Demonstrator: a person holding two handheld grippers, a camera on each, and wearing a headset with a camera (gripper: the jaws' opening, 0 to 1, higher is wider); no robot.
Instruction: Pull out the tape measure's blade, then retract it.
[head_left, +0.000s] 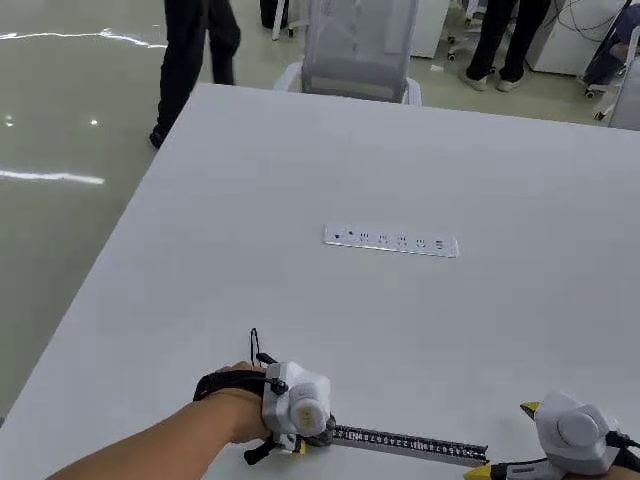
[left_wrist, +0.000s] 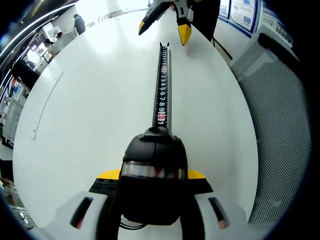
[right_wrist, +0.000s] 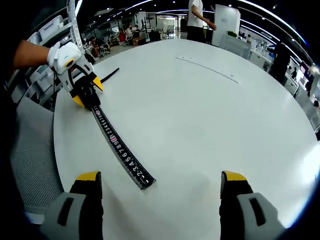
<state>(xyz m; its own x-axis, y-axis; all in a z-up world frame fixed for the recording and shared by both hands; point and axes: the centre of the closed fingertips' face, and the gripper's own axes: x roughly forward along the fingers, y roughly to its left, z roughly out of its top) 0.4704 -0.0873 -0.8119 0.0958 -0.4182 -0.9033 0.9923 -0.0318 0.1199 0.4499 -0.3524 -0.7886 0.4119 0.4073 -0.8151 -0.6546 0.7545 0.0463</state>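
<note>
Clamping the black-and-yellow tape measure case (left_wrist: 155, 165) tight between its jaws, the left gripper (left_wrist: 154, 176) rests on the broad white table (head_left: 400, 150) at the lower left of the head view. The dark numbered steel blade (head_left: 410, 442) lies drawn out flat on the table. It runs rightward along the bottom of the frame to the right gripper (head_left: 503, 440) at the lower right.

In the right gripper view the jaws of the right gripper (right_wrist: 161, 177) stand spread wide and grasp nothing. The blade (right_wrist: 117, 145) slants down from the upper left, and its free end lies between the two yellow tips, nearer the one at lower left. The blade's long axis thus points from one gripper to the other, with the right the nearer to the tip. Any further pull or controlled return would probably turn on that gap.

The end hook is too small to make out. The case is largely hidden behind the left gripper in the head view, and the bottom edge there cuts off the right gripper.
</note>
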